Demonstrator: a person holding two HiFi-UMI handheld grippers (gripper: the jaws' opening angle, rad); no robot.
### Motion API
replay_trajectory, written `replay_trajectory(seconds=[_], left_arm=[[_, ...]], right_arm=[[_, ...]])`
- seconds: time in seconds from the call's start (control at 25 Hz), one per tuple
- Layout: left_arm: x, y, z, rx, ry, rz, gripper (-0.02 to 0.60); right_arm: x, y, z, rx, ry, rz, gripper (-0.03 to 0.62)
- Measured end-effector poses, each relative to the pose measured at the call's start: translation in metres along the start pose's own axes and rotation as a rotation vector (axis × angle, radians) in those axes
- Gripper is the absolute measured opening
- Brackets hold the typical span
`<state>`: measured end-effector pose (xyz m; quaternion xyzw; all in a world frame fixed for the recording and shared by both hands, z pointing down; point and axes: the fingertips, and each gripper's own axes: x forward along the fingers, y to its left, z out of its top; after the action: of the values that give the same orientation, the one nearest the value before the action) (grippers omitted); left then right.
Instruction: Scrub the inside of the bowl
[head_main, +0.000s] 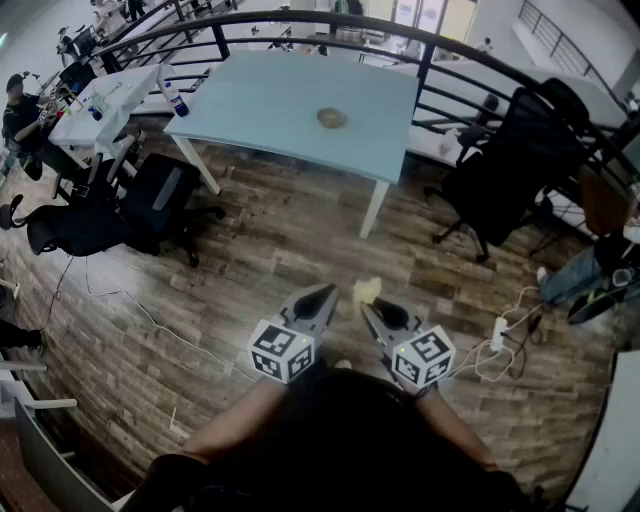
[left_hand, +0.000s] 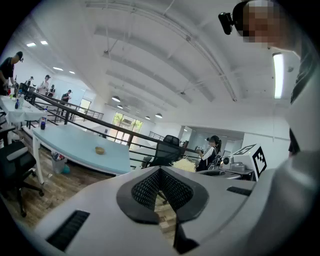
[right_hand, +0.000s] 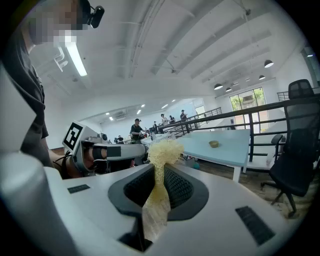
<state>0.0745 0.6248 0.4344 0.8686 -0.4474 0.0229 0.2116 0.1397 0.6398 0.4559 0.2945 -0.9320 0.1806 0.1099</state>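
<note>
at lower centre of head view: left tongs (head_main: 328, 293) closed together, empty | right tongs (head_main: 368, 308) clamped on yellow scrubber (head_main: 366, 289), probably carried ready for scrubbing | bowl (head_main: 331, 118) upper centre on tabletop (head_main: 270, 100), well apart, not yet reached

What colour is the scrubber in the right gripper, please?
Pale yellow; the right gripper view shows the scrubber best.

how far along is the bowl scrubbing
Done: the right claw is shut on a yellow scrubber. In hand: only that; the left claw is shut and empty. Left: everything else, since the bowl sits on the blue table across the floor, far from both claws.
</note>
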Motion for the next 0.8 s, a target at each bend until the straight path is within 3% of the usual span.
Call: replay_trajectory(seconds=[0.56,0.8], left_arm=[[0.003,0.058,0.017,-0.009,0.006,-0.010,-0.003],[0.013,0.101,0.033,0.003,0.047,-0.067,-0.003]], right_arm=[[0.052,-0.006,0.014,0.026,-0.007,-0.037,0.066],[0.101,-0.015,0.041,0.032,-0.030,-0.066,0.066]])
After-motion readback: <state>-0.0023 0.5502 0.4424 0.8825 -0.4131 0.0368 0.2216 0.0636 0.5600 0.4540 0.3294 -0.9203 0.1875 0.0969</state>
